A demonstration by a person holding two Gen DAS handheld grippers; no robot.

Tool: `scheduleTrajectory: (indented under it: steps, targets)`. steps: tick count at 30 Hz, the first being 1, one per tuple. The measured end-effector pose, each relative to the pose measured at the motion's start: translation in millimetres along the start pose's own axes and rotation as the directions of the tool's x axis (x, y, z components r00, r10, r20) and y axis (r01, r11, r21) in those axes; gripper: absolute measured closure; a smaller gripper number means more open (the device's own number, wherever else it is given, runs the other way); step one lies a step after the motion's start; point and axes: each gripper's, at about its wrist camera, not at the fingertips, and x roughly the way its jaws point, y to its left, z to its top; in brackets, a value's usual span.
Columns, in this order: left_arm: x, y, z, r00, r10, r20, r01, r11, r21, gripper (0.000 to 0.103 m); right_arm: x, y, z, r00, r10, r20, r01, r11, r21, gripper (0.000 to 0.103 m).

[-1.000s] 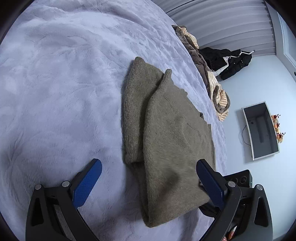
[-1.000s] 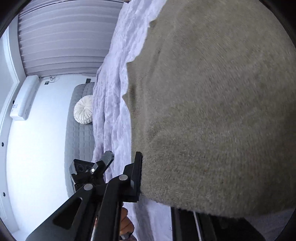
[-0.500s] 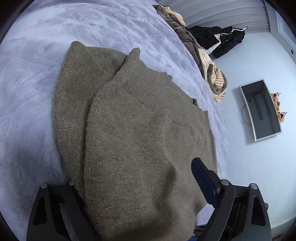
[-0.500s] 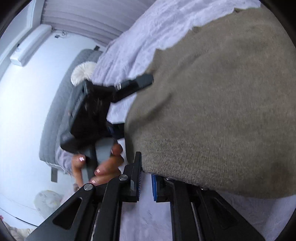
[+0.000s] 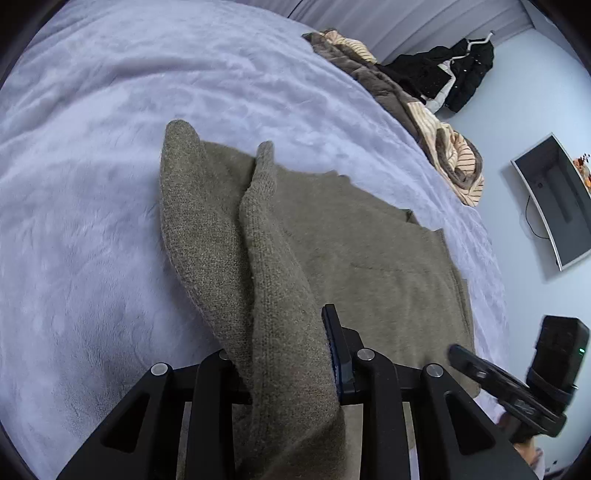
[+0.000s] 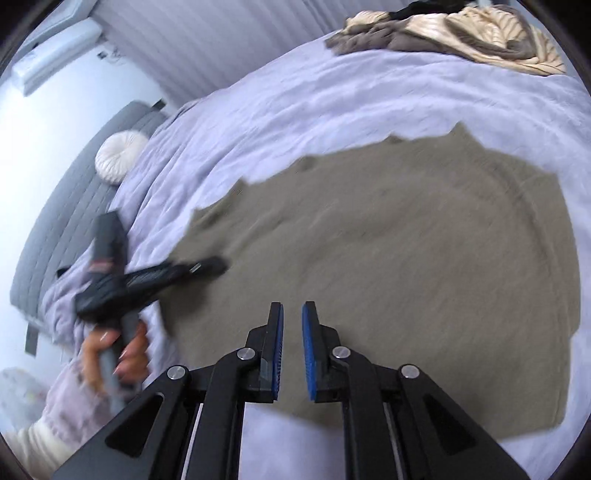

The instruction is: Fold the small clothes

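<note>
An olive-brown knit sweater (image 5: pixel 369 258) lies on the lavender bedspread (image 5: pixel 110 129). My left gripper (image 5: pixel 291 354) is shut on a raised fold of the sweater's near edge, which drapes between the fingers and hides the left pad. In the right wrist view the sweater (image 6: pixel 406 258) lies spread flat. My right gripper (image 6: pixel 292 347) hovers over its near edge, jaws a narrow gap apart and holding nothing. The left gripper (image 6: pixel 207 266) shows blurred at the sweater's left edge, held by a hand (image 6: pixel 118 350).
A pile of brown and striped clothes (image 5: pixel 424 122) lies at the bed's far edge, also in the right wrist view (image 6: pixel 461 29). A black jacket (image 5: pixel 458 74) and a wall monitor (image 5: pixel 554 199) are beyond. A grey headboard (image 6: pixel 74 192) and round white cushion (image 6: pixel 120 155) stand left.
My left gripper closed on the sweater's edge and lifted a fold. My right gripper let go of the sweater and drew back above it, jaws slightly apart.
</note>
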Motion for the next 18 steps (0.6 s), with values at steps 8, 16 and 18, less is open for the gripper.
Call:
scheduleTrajectory:
  steps: [8,16,18]
  targets:
    - [-2,-120,27,0.998,-0.054,0.021,0.049,0.98,0.193,0.074,39,-41,-18,0.997,0.042,-0.071,-0.033,0.992,0.125,0.097]
    - [79,-258,-7,0.991,-0.069,-0.118,0.113,0.897,0.427,0.075,31,-82,-42,0.956,0.286,0.066,-0.29,0.882,0.372,0.103]
    - [91,-267,-17,0.986,-0.064,-0.156,0.124,0.899,0.421,0.075,30,-87,-45,0.945,0.318,0.079,-0.323,0.859,0.397,0.103]
